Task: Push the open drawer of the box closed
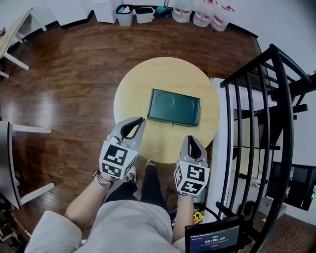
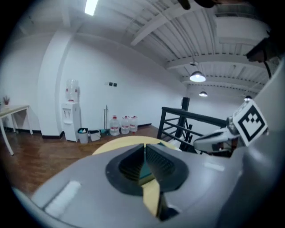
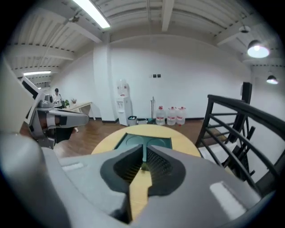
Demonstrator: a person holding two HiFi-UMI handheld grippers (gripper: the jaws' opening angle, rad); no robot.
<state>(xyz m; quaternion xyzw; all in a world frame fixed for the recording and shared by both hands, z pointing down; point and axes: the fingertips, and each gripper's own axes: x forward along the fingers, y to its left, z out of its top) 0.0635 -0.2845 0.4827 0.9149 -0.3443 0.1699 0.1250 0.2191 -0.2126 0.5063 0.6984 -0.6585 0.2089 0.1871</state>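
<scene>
A flat dark green box (image 1: 174,107) with two round hollows in its top lies on the round wooden table (image 1: 138,84). A small knob (image 1: 171,123) shows at its near edge; I cannot tell whether a drawer stands out. My left gripper (image 1: 139,120) hovers at the table's near-left rim, left of the box, jaws shut and empty. My right gripper (image 1: 190,140) sits at the near rim just below the box, also shut on nothing. In the right gripper view the box (image 3: 133,141) lies straight ahead of the right gripper (image 3: 144,146). The left gripper (image 2: 145,146) shows a teal sliver of the box (image 2: 143,171) beyond its jaws.
A black metal railing (image 1: 266,123) stands close on the right of the table. Water bottles (image 1: 202,15) and small bins (image 1: 133,14) line the far wall. A white desk (image 1: 19,29) is at the far left, a small screen (image 1: 212,239) by my right knee.
</scene>
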